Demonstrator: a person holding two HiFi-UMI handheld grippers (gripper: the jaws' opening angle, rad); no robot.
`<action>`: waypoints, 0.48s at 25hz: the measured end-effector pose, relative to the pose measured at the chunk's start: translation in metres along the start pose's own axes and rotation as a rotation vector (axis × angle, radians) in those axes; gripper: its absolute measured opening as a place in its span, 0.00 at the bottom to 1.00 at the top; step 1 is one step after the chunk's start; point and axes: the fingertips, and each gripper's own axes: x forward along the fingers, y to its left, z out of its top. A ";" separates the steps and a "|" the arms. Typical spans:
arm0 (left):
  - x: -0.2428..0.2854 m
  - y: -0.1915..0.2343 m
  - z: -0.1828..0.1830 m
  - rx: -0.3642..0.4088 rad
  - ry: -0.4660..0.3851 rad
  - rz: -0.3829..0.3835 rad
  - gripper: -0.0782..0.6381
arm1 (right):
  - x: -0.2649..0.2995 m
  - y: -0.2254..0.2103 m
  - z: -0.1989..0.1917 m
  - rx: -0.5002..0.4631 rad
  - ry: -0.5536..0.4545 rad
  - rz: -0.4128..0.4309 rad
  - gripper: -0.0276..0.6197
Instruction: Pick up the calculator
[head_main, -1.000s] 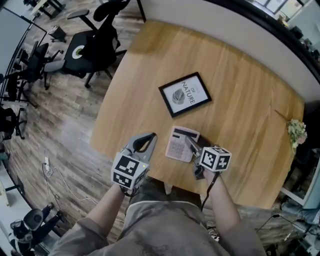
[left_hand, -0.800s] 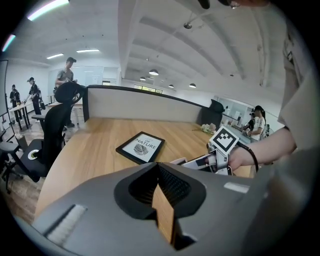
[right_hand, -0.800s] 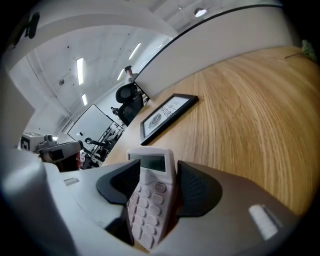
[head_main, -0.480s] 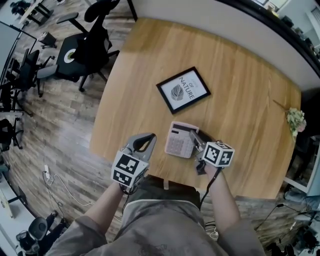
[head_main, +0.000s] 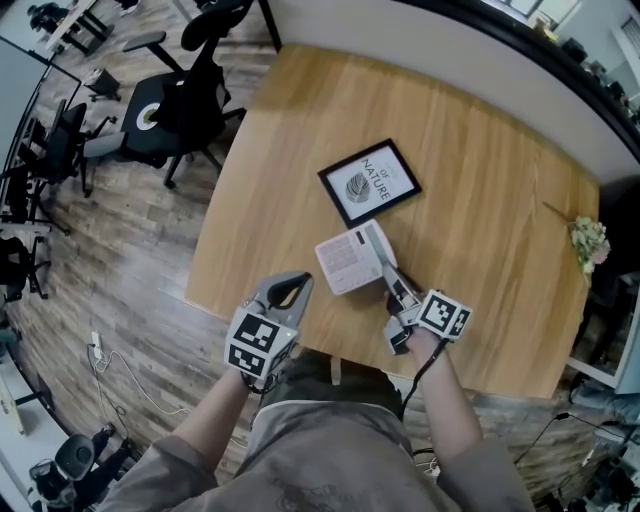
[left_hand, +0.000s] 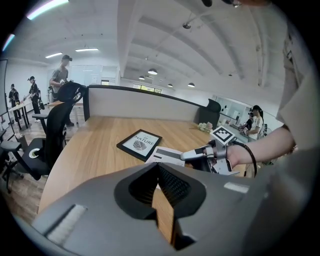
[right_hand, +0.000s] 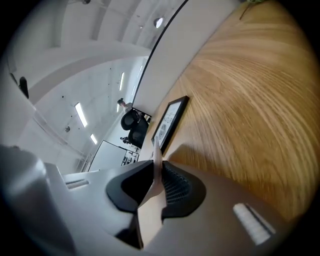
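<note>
The white calculator (head_main: 350, 258) is tipped up off the wooden table (head_main: 480, 200) near its front edge, its key face toward the left. My right gripper (head_main: 385, 272) grips its right edge and the jaws are closing on it. In the right gripper view the calculator's thin edge (right_hand: 156, 160) stands clamped between the dark pads. The left gripper view shows the calculator (left_hand: 167, 155) with the right gripper (left_hand: 200, 153) on it. My left gripper (head_main: 297, 278) hovers at the table's front left edge, shut and holding nothing.
A black-framed picture (head_main: 369, 185) lies just beyond the calculator. A small bunch of flowers (head_main: 590, 245) rests at the table's right edge. Office chairs (head_main: 175, 100) stand on the floor to the left. People stand far off behind the table (left_hand: 60, 80).
The right gripper's jaws have closed onto the calculator's right edge and rolled. The calculator has gone from lying flat to tipped up and shifted left. The left gripper has stayed put.
</note>
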 end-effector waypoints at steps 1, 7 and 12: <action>-0.002 0.000 0.002 0.001 -0.003 0.002 0.11 | -0.002 0.004 0.002 -0.005 -0.006 0.005 0.14; -0.022 0.006 0.019 0.020 -0.038 0.018 0.11 | -0.018 0.043 0.019 0.036 -0.075 0.045 0.14; -0.040 0.014 0.054 0.052 -0.097 0.042 0.11 | -0.042 0.098 0.060 -0.086 -0.160 0.102 0.14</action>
